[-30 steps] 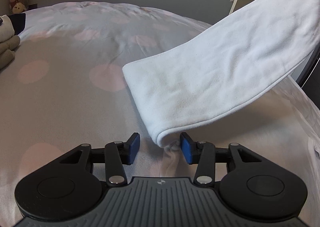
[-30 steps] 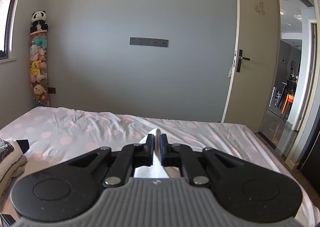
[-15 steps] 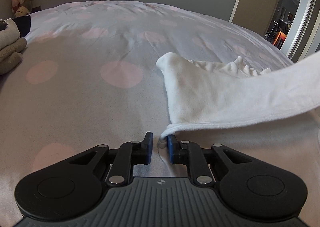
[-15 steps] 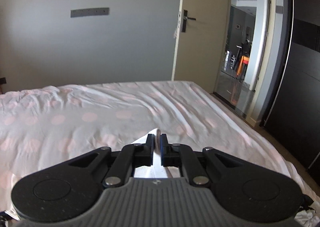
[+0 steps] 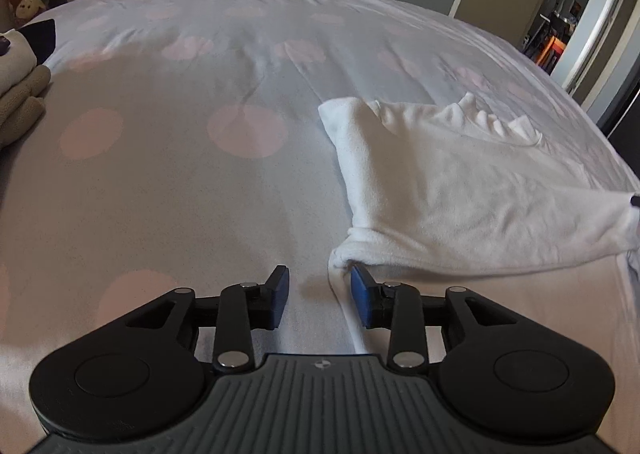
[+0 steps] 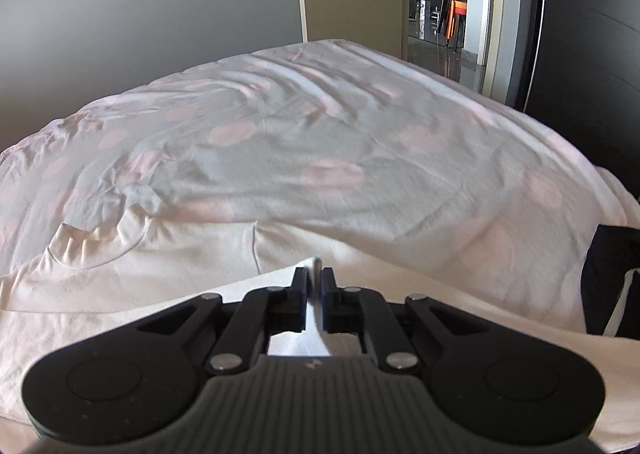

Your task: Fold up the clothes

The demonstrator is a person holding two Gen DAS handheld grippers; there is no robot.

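One pink-dotted bedsheet (image 5: 248, 130), grey wall (image 6: 180, 22)

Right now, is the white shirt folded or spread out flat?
Partly folded. The white shirt has one part laid back over itself on the bed, and the right gripper pinches an edge.

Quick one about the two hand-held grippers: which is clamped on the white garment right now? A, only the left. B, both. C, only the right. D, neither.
C: the right hand-held gripper has its jaws closed on a fold of the white garment, while the left hand-held gripper is open, the cloth lying loose by one pad.
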